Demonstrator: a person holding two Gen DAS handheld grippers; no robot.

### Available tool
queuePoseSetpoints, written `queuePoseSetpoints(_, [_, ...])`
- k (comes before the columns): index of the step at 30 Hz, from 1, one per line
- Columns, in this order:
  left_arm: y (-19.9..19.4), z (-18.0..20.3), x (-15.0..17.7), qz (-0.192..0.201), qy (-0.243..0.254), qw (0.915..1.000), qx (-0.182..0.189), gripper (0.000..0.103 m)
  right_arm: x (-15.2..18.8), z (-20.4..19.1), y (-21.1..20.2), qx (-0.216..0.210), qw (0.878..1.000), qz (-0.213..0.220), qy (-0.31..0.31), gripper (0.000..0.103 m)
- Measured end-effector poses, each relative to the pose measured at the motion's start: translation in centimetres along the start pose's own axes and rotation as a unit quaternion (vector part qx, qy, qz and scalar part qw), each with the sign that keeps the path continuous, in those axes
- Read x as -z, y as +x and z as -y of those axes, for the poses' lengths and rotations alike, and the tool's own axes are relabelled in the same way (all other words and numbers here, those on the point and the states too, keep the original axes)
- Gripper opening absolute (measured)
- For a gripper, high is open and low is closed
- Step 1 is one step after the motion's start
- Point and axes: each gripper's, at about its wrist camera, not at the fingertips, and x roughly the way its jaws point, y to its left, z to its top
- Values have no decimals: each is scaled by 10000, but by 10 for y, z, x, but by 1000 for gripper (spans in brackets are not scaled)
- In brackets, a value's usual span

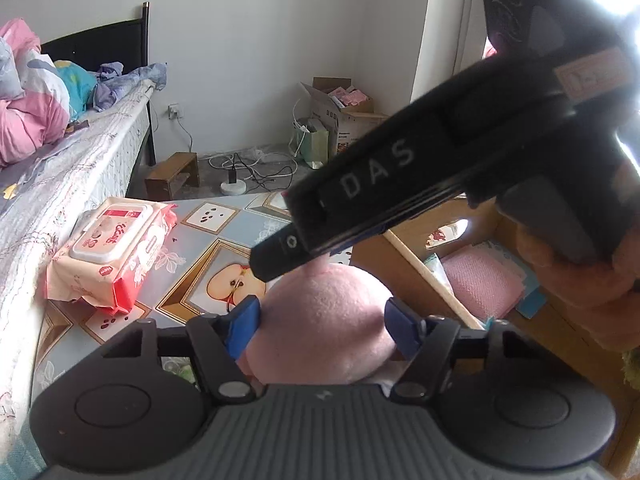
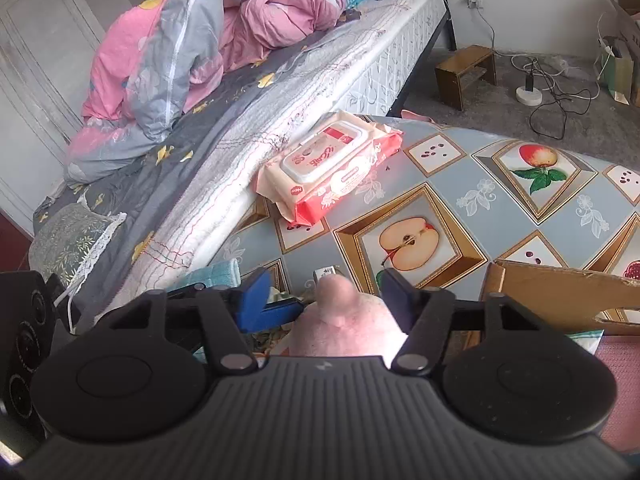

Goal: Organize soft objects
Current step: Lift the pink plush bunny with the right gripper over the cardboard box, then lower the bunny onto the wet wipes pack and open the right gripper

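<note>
L gripper [image 1: 320, 322] has its blue pads [image 1: 244, 326] set wide, one on each side of a pink plush toy [image 1: 320, 320]; the pads sit at the toy's flanks, but whether they press in, can't tell. The toy fills the space right between the L fingers, low and close to the body. R gripper [image 2: 325, 298] is likewise spread wide w/ the same pink plush [image 2: 348, 328] between its fingers, a small rounded nub [image 2: 335, 289] of the toy poking up near the tips; the R-side pad [image 2: 394, 300] is against the plush, the L-side one is apart from it. In the L wrist view the R gripper's black body [image 1: 460, 152], marked "DAS", crosses above the toy from upper R. A cardboard box [image 1: 400, 256] sits just R of the L gripper w/ a pink cloth [image 1: 480, 280] inside. Fwd-L of both grippers a wet-wipes pack [image 2: 332, 168] lies on the fruit-print tablecloth [image 2: 460, 184], against the bed edge [image 2: 240, 140].
</note>
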Motion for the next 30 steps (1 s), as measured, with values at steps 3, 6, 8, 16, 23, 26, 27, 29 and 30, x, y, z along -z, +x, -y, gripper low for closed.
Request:
queuePoseSetpoints(3, [-4,-3,1,32,-66,10000,28,61,5,2,2,56,10000,45,35,16])
queuePoseSetpoints(6, [-12,-5,-3,78,-131,9999,4,56,9,1,-7,-68,9998,159,97,11])
queuePoseSetpoints(8, [-25,-4,-6,168,-152,9997,-32,54,11,-5,-18,-138,9995,268,65,10])
queuePoseSetpoints(16, [-100,37,-39,847,116,9963,103,53,16,-31,-113,-354,9934,1090,-66,10])
queuePoseSetpoints(23, [-101,109,-50,842,438,9920,834,66,50,-5,-202,-30,9886,1458,378,10])
queuePoseSetpoints(26, [-81,137,-40,622,584,9898,1137,68,73,22,-220,235,9881,1385,624,10])
queuePoseSetpoints(27, [-73,145,-36,516,621,9892,1221,68,80,31,-223,339,9878,1331,730,10])
queuePoseSetpoints(29, [-53,159,-25,233,666,9884,1348,68,97,53,-224,550,9861,1203,1006,10])
queuePoseSetpoints(30, [-44,164,-22,115,688,9883,1359,68,104,64,-225,632,9848,1176,1115,10])
